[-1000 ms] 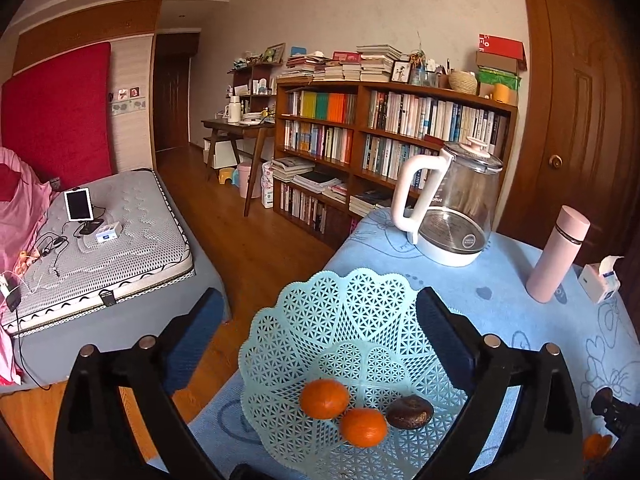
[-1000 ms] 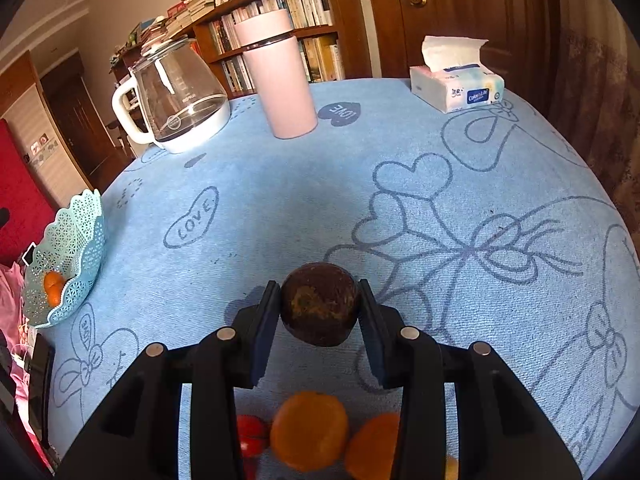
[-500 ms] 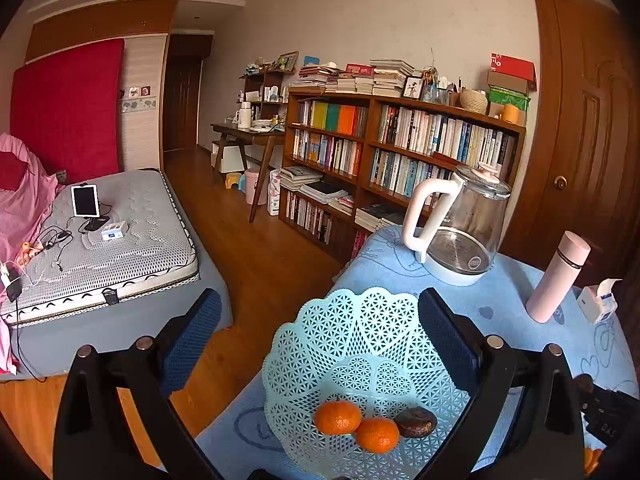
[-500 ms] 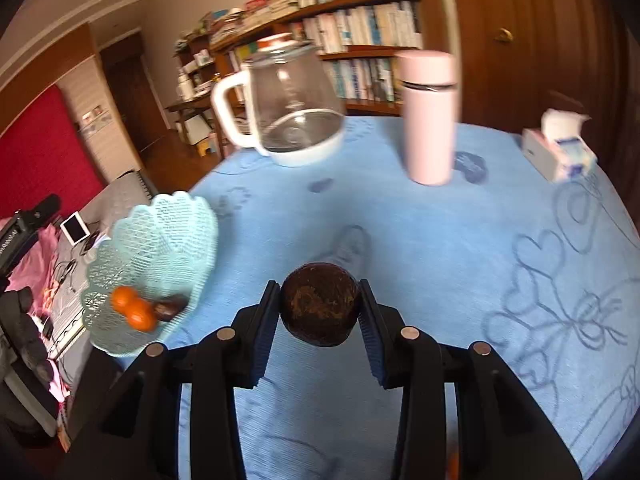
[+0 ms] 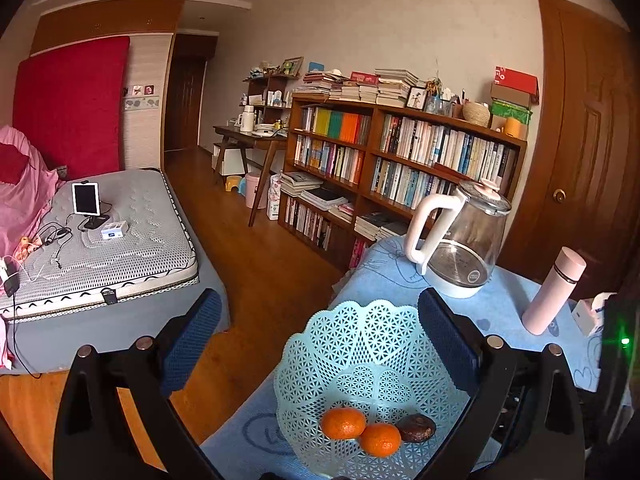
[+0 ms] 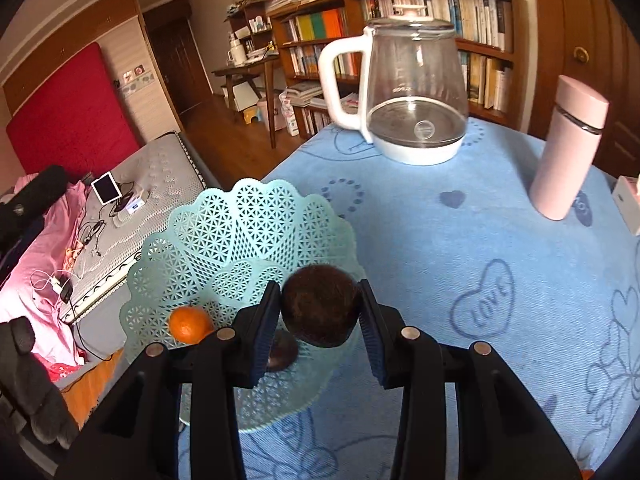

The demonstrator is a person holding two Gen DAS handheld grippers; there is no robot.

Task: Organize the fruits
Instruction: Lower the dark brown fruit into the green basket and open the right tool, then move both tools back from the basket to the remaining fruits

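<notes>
**Dark round fruit held over the lattice basket**

Dark brown round fruit (image 6: 321, 305) — clamped between the two blue pads of the right gripper (image 6: 320, 312), touching both; it hangs above the right-hand rim of the basket, at the centre of the right wrist view.

Basket (image 6: 224, 240) — pale turquoise plastic lattice with a scalloped edge, standing on the blue tablecloth (image 6: 460, 248) near the table's edge. Contents as counted in the left wrist view: two tangerines (image 5: 343, 423), touching each other, and one dark brown fruit (image 5: 416, 428) just beside them at 3 o'clock. In the right wrist view only one tangerine shows, at 9 o'clock from the held fruit; a dark fruit lies partly hidden behind the left pad.

Left gripper (image 5: 316, 344) — fingers spread wide, nothing between them, basket framed in the gap.

Glass kettle (image 6: 412, 92) — white handle and base, upright, well beyond the basket at 1 o'clock.

Pink flask (image 6: 568, 148) — upright, at 3 o'clock from the kettle, apart from it.

Tissue box (image 5: 586, 316) — partly cut off, just beyond the flask.

Background — bookcase (image 5: 400, 160), bed (image 5: 120, 232), wooden door (image 5: 588, 140).
</notes>
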